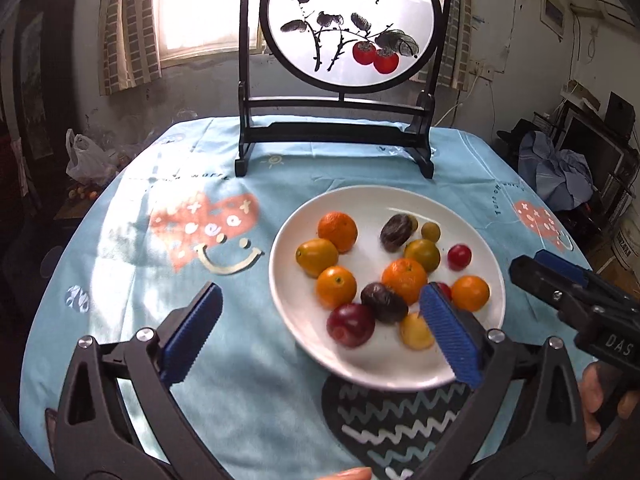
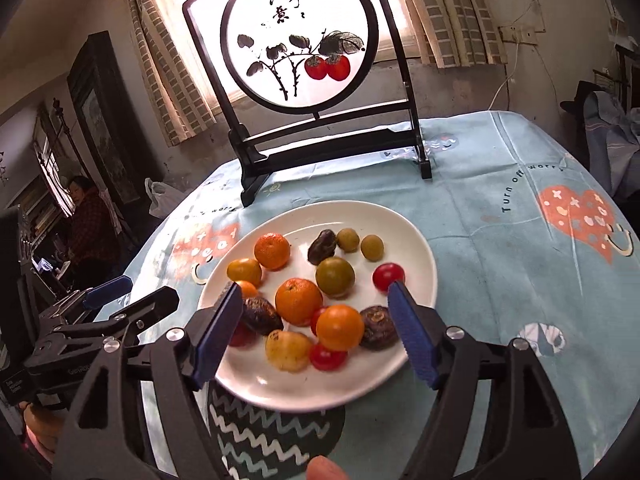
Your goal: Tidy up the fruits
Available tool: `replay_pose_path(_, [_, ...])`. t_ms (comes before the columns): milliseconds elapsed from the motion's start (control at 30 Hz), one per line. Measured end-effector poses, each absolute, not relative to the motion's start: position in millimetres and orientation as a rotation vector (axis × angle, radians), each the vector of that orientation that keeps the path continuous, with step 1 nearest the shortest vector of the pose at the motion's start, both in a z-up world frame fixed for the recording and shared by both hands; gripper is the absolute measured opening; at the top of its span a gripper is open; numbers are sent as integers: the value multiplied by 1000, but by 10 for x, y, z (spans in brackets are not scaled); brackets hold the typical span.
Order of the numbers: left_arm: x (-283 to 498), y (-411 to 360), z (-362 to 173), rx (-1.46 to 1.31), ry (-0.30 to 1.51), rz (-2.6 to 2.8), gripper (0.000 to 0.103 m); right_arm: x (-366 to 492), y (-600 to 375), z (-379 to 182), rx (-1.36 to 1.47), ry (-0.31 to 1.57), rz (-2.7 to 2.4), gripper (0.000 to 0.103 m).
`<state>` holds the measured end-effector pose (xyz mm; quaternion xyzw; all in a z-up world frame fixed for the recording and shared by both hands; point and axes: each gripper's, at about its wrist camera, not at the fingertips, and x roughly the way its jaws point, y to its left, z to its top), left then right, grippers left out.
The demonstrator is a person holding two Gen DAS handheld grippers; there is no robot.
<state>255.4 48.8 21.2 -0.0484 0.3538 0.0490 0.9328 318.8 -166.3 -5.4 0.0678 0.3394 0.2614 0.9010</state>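
A white plate [image 1: 282,280] [image 2: 424,248] on the light blue tablecloth [image 1: 140,320] holds several small fruits. Among them are oranges [image 1: 337,231] [image 2: 298,301], dark wrinkled fruits [image 1: 384,302] [image 2: 260,314], a red plum [image 1: 351,325], a yellow fruit [image 2: 288,350], green ones [image 2: 335,276] and red cherry tomatoes [image 2: 388,276]. My left gripper [image 1: 321,289] hangs open over the plate's near left part, with nothing gripped. My right gripper [image 2: 315,286] stands open above the near fruits, its pads apart from them. Each gripper shows at the edge of the other's view.
A black wooden stand [image 1: 336,136] [image 2: 332,140] with a round persimmon painting stands behind the plate. A white plastic bag [image 1: 86,156] lies beyond the table's left edge. A person [image 2: 86,220] sits at the far left. Clutter [image 1: 560,168] fills the right side.
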Motion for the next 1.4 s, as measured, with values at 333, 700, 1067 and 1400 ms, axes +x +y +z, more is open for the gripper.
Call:
replay_pose_path(333, [1592,337,191,-48,741,86,101,2202,-1979,-147,47,744,502,102])
replay_pose_path(700, [932,90,190,8,726,38,101,1573,-2011,-337,-41,767,477,102])
replay_pose_path(1067, [780,-5,182,13,727,16,101,1420,-1994,-314,-61,762,482,102])
replay_pose_path(1400, [764,1,186,8,717,12,101,1396,-1991,-293,-65,758,477,102])
